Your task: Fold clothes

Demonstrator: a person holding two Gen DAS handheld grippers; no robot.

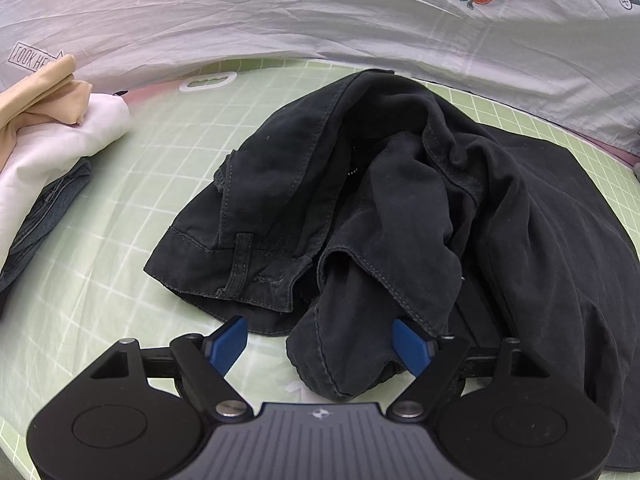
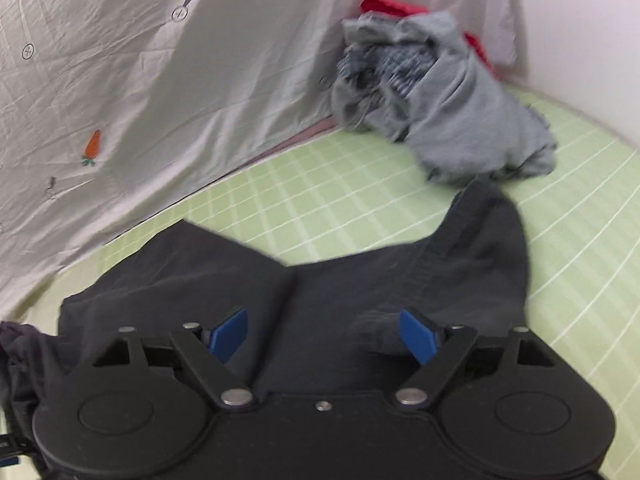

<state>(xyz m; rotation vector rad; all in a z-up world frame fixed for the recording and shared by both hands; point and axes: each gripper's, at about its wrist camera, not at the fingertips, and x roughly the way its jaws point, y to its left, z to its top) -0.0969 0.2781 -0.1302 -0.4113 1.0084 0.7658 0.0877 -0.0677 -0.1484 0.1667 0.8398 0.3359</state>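
A black pair of trousers (image 1: 360,208) lies crumpled on the green checked sheet (image 1: 120,240), waistband and belt loop toward the left. My left gripper (image 1: 320,344) is open, its blue pads either side of a bunched fold of the black cloth at the near edge. In the right wrist view the same black garment (image 2: 400,272) lies flatter, its legs spread on the sheet (image 2: 320,184). My right gripper (image 2: 324,336) is open just above the cloth, holding nothing.
A stack of folded clothes, beige (image 1: 44,92), white (image 1: 68,140) and denim (image 1: 44,208), sits at the left. A grey crumpled garment (image 2: 448,112) with red cloth (image 2: 384,4) behind it lies far right. A carrot-print sheet (image 1: 320,16) hangs behind.
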